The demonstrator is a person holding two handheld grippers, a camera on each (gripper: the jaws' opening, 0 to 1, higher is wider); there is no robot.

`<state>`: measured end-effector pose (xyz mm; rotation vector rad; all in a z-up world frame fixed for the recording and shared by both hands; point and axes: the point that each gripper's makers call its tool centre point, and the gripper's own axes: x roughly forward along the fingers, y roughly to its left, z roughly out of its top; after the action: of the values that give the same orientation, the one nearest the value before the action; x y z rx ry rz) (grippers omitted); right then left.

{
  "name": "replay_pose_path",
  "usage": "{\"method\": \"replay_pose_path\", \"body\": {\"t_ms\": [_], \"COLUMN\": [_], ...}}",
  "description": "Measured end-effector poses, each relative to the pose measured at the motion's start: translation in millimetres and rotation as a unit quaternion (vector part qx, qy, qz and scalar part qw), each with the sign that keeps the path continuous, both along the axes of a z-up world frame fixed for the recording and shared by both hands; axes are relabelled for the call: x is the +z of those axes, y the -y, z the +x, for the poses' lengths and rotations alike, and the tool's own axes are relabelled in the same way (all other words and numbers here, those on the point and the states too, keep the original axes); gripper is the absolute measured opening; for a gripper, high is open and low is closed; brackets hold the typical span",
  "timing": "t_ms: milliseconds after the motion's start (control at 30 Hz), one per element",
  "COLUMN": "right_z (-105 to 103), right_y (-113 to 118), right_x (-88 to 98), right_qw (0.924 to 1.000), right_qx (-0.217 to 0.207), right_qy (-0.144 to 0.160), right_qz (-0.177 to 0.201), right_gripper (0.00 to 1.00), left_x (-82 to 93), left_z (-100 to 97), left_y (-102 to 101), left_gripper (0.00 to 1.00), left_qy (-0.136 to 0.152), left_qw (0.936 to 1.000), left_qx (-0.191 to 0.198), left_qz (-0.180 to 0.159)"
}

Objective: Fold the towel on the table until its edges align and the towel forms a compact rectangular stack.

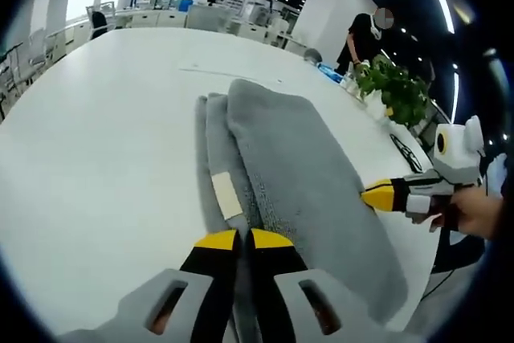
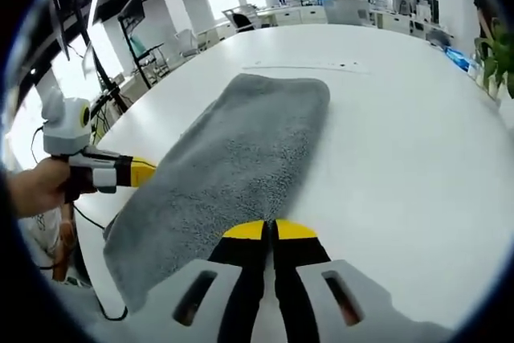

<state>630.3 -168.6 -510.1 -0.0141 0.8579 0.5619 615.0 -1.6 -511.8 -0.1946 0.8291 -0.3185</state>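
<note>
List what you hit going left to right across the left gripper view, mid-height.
Bare white table → folded grey towel → right gripper, yellow tips at the towel's edge → person's hand holding it.

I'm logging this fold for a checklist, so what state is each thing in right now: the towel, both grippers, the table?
Towel: folded lengthwise into a long grey strip, layered edges and a pale label showing, flat on the table.
Left gripper: jaws shut at the towel's near edge; a grip on the cloth cannot be confirmed.
Right gripper: jaws shut at the towel's edge, likewise.
Table: white, bearing the towel.
Potted plant: upright at the table's far edge.
</note>
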Motion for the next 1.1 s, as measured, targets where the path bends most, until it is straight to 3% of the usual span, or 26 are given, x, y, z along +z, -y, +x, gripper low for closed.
{"method": "replay_pose_path", "body": {"t_ms": [400, 567, 833, 1100], "right_z": [-3, -3, -13, -36], "right_y": [41, 39, 39, 41], "right_x": [-0.5, 0.3, 10.4, 16.8], "right_qw": [0.9997, 0.9998, 0.9999, 0.9996], "right_qx": [-0.02, -0.014, 0.006, 0.024], "right_qy": [0.003, 0.005, 0.014, 0.01], "right_qz": [-0.017, -0.011, 0.005, 0.007], "right_gripper": [0.0, 0.01, 0.08, 0.15], "left_x": [-0.1, 0.3, 8.8, 11.2], "left_z": [-2.2, -3.9, -19.7, -55.7], "left_y": [38, 38, 30, 31], "left_gripper": [0.05, 0.07, 0.21, 0.28], "left_qy": [-0.004, -0.001, 0.003, -0.015], "left_qw": [0.9995, 0.9994, 0.9996, 0.9994], "left_qx": [-0.027, -0.031, -0.023, -0.014], "left_qz": [-0.012, -0.013, -0.015, -0.028]}}
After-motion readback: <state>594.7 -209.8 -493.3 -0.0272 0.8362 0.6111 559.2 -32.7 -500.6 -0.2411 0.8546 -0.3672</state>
